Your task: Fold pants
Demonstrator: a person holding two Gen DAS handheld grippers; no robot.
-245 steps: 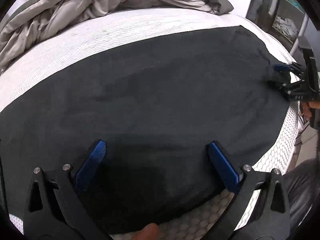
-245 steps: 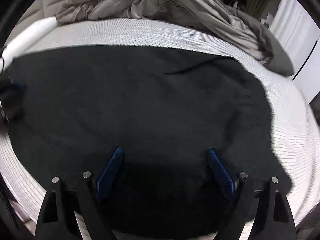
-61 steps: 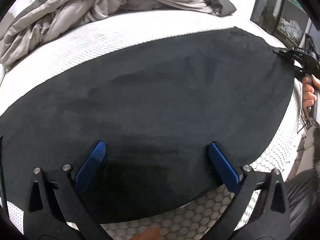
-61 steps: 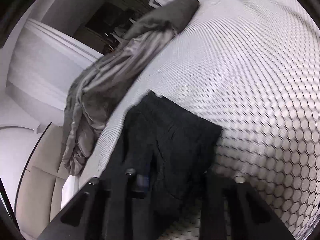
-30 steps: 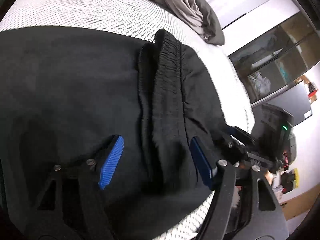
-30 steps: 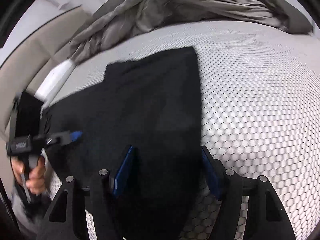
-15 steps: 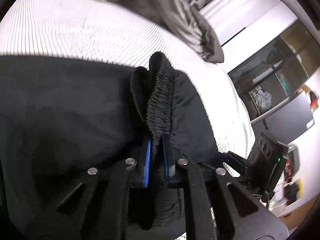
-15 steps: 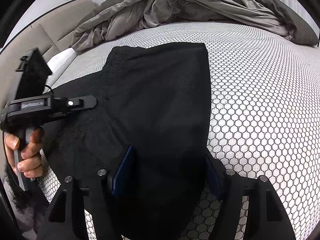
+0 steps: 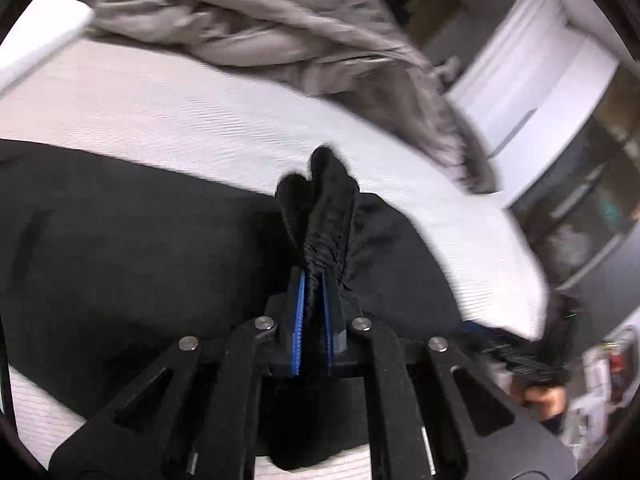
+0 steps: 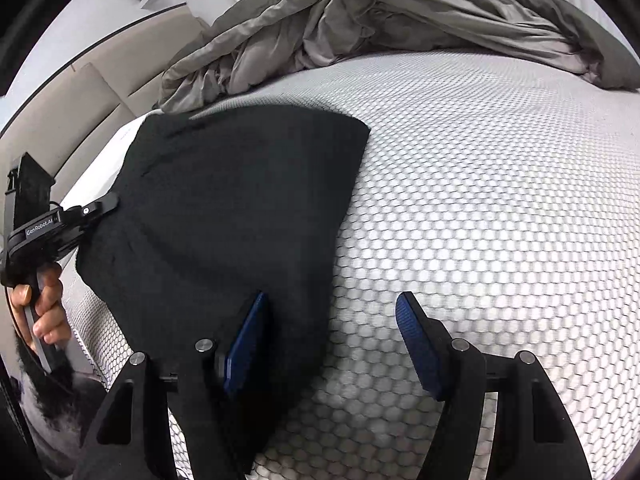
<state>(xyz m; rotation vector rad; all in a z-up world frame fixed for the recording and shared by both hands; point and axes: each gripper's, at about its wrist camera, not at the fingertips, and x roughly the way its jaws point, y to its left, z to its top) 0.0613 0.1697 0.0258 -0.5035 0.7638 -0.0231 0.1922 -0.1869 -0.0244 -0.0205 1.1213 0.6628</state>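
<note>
Now the left gripper (image 9: 314,300) pinches the waistband of the pants (image 10: 240,208) on the bed (image 10: 480,200); the right gripper (image 10: 332,344) gapes, so clamp the near edge before lifting evenly.

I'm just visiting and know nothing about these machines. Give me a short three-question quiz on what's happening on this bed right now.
1. True or false: the left tongs are shut on a bunched part of the black pants.
2. The right tongs are: A) clamped on the grey duvet, B) open, one finger at the pants' edge, C) out of sight.
3. Fill in: the pants lie on a white ____, with a rumpled grey duvet behind them.

Key: 1 true; 2 B; 3 mattress.
</note>
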